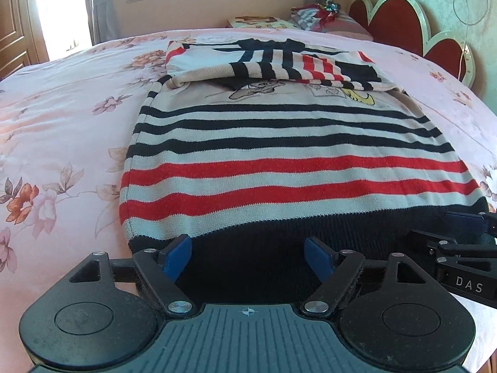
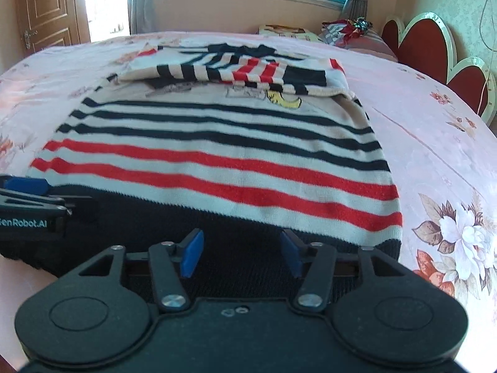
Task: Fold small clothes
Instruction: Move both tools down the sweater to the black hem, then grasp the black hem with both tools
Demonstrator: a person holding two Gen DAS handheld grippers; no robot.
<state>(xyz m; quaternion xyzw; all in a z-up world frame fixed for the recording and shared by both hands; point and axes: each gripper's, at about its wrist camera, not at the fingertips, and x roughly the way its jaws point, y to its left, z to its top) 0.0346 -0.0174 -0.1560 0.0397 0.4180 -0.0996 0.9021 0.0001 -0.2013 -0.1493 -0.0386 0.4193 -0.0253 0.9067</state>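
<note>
Left wrist: sweater (image 1: 279, 161) hem between spread fingers (image 1: 178, 256).

Left claw (image 1: 247, 256) and right claw (image 2: 240, 253), both agape, side by side.

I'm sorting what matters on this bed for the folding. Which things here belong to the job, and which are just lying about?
Part of the job:
- striped sweater, sleeves folded across its top
- left tool, open over the dark hem
- right tool, open over the hem

Just lying about:
- floral bedsheet
- pillows
- picture book
- heart-shaped headboard
</note>
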